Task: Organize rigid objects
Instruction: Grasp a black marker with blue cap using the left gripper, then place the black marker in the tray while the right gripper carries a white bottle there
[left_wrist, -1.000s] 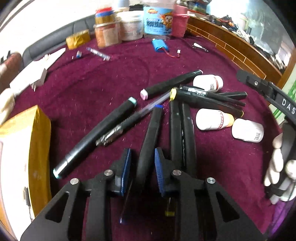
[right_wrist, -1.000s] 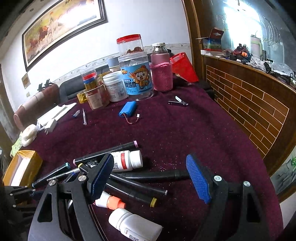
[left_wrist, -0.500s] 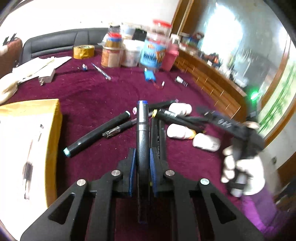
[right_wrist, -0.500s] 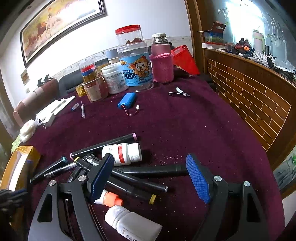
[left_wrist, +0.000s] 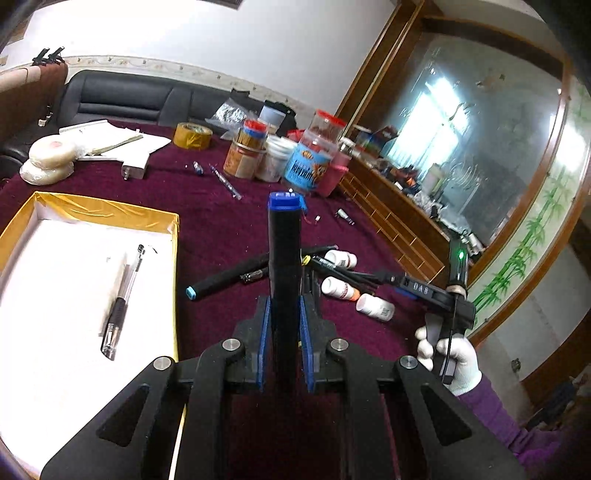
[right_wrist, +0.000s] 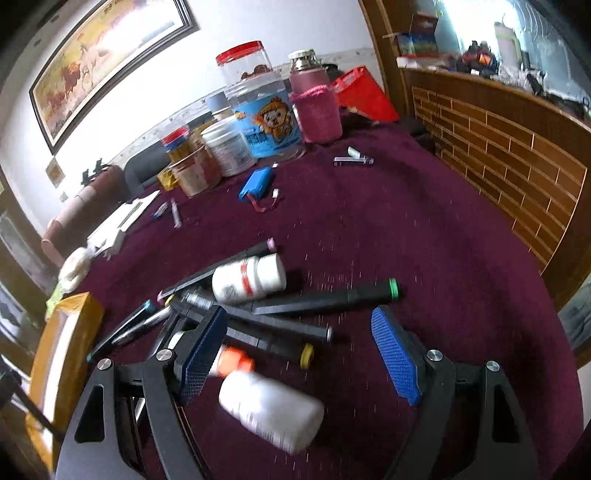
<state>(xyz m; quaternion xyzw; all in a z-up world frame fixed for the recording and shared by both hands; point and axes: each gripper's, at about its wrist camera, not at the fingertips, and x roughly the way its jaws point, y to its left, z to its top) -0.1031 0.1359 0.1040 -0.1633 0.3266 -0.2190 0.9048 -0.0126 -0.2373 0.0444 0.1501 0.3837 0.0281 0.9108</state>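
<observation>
Right now my left claw is clamped on a black marker with a blue cap, which stands up between the blue pads, lifted off the maroon cloth-covered worktop. To its left sits the gold-edged cardboard box with a white floor, and a clear gel pen with a black grip lies inside it. My right claw hangs wide open with nothing between its pads — it is over the pile of black markers and white plastic bottles. Lettering on the right tool reads "DAS" in the left view. A blue jar label with a cartoon animal carries writing I cannot read.
</observation>
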